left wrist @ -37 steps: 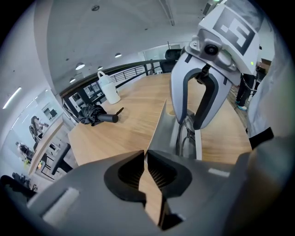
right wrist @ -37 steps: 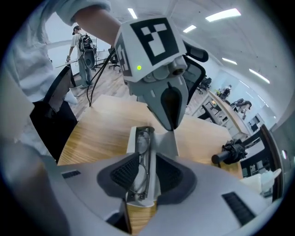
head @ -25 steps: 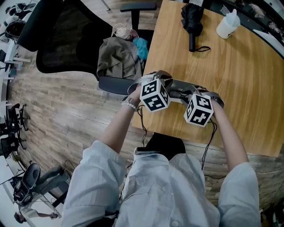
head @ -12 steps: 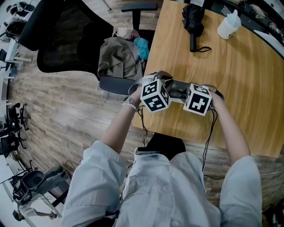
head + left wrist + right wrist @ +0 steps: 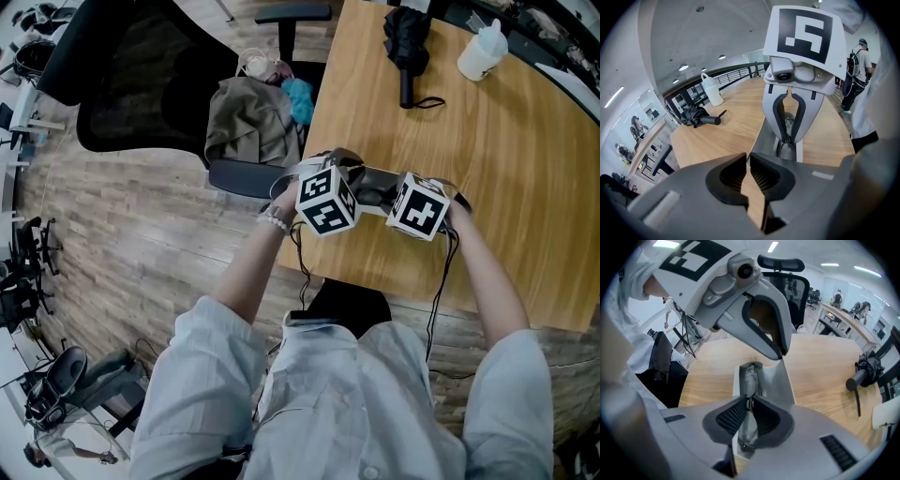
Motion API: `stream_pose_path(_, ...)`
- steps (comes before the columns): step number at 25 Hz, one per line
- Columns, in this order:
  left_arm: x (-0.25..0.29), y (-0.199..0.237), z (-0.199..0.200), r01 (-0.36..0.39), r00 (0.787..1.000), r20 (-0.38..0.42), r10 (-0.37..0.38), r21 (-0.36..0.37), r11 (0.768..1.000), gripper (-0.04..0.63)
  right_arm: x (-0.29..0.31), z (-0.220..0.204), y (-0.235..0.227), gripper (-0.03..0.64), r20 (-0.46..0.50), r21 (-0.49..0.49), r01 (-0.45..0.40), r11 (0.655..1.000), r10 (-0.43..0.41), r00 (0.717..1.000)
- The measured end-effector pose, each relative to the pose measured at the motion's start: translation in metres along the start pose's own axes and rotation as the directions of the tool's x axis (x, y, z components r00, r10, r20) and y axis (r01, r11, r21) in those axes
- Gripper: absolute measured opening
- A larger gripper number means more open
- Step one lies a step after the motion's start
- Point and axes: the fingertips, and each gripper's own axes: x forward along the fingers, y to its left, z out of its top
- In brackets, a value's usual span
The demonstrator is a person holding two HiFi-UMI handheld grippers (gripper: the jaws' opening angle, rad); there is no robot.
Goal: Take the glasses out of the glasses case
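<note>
An open grey glasses case (image 5: pixel 377 180) lies near the table's near edge, between my two grippers. In the right gripper view the thin-rimmed glasses (image 5: pixel 749 379) lie lengthwise in the case (image 5: pixel 786 383). My right gripper (image 5: pixel 749 408) points steeply down into it. Its jaws have just been closing and now pinch the glasses' bridge. My left gripper (image 5: pixel 749 171) is shut on the near end wall of the case (image 5: pixel 765 139) and faces the right gripper (image 5: pixel 788 139). In the head view the marker cubes hide the tips of the left gripper (image 5: pixel 345 186) and right gripper (image 5: pixel 414 201).
A folded black umbrella (image 5: pixel 405 47) and a white bottle (image 5: pixel 481 52) lie at the table's far side. A chair with a grey bag (image 5: pixel 248 122) stands left of the wooden table (image 5: pixel 525 216). Cables hang over the near edge. People stand in the background (image 5: pixel 858 61).
The right gripper's cube has rolled and tipped further down over the case, shifting slightly left. The left gripper and the case have stayed where they were.
</note>
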Motion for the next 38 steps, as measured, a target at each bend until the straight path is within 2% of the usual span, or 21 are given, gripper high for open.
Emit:
stream_pose_path(4, 0.000, 0.000, 0.000, -0.006, 1.000, -0.004, 0.007, 0.004, 1.000, 0.029, -0.006, 0.003, 0.003, 0.031, 0.026, 0.009, 0.023, 1.000, -0.023, 0.999)
stream_pose_path(10, 0.001, 0.001, -0.001, -0.010, 1.000, -0.001, 0.010, 0.003, 1.000, 0.029, -0.011, 0.003, 0.003, 0.025, 0.049, -0.006, 0.116, 0.993, -0.116, 0.992)
stream_pose_path(20, -0.001, -0.001, -0.001, -0.009, 1.000, 0.003, 0.009, 0.003, 1.000, 0.029, -0.022, -0.003, 0.007, 0.021, 0.023, -0.071, 0.204, 0.976, -0.202, 0.979)
stream_pose_path(27, -0.001, -0.002, -0.002, -0.010, 1.000, 0.004, 0.010, 0.006, 1.000, 0.029, -0.032, -0.002, 0.011, 0.021, 0.042, -0.089, 0.250, 0.964, -0.247, 0.968)
stream_pose_path(38, -0.003, -0.004, -0.002, -0.013, 1.000, 0.008, 0.013, 0.009, 1.000, 0.029, -0.048, 0.000, 0.015, 0.021, 0.064, -0.083, 0.277, 0.957, -0.272, 0.960)
